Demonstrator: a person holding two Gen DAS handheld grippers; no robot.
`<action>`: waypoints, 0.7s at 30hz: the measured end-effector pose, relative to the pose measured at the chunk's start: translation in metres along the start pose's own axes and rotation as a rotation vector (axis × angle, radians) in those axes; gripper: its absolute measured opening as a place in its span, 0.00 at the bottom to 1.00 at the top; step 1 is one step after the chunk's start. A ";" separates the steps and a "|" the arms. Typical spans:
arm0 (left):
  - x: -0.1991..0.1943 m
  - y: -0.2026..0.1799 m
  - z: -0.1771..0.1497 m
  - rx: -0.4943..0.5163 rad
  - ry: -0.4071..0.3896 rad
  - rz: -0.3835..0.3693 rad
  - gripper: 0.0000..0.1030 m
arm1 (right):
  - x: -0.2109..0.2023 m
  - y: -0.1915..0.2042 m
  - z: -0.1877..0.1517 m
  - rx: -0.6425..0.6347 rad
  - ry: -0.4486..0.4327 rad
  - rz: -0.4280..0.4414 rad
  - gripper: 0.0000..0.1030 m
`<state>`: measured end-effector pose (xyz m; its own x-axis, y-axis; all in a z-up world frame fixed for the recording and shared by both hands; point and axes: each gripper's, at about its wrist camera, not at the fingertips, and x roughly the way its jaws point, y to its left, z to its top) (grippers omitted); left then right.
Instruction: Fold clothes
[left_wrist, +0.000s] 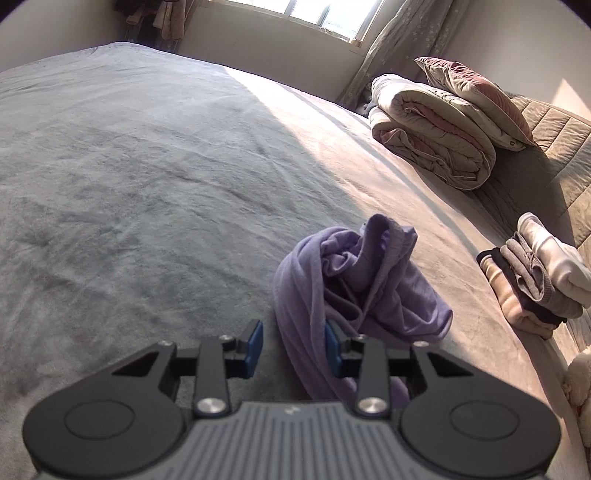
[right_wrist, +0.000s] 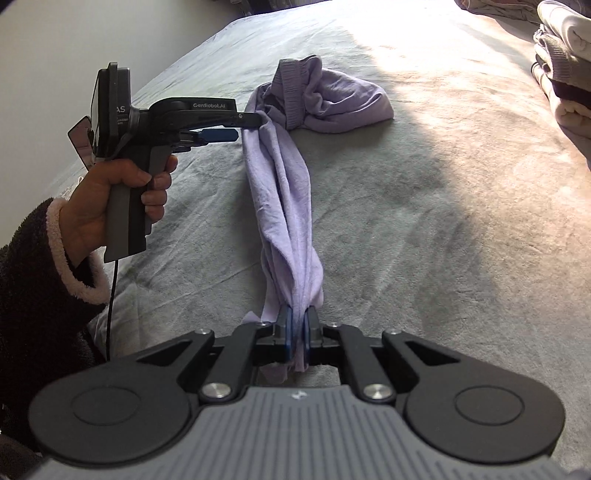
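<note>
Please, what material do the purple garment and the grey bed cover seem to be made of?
Purple garment: probably thin cotton jersey, matte; it hangs in soft narrow folds, and its band looks ribbed.
Grey bed cover: likely plush fleece or short-pile velour; the surface shows brushed light and dark streaks. Neither fibre can be confirmed by look alone.
</note>
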<state>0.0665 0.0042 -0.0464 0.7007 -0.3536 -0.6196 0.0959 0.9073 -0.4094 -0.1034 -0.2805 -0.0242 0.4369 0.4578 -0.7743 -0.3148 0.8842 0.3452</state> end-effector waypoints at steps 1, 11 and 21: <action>0.001 0.001 -0.001 -0.016 0.023 -0.036 0.05 | -0.002 -0.004 -0.001 0.013 -0.006 -0.009 0.07; -0.018 -0.007 -0.020 0.031 0.169 -0.141 0.03 | -0.022 -0.036 0.009 0.082 -0.092 -0.141 0.07; -0.068 -0.013 -0.050 0.148 0.230 -0.275 0.03 | -0.019 -0.044 0.017 0.140 -0.119 -0.170 0.16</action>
<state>-0.0183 0.0047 -0.0322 0.4596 -0.6149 -0.6409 0.3711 0.7885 -0.4904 -0.0834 -0.3265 -0.0160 0.5726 0.3018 -0.7622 -0.1120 0.9499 0.2919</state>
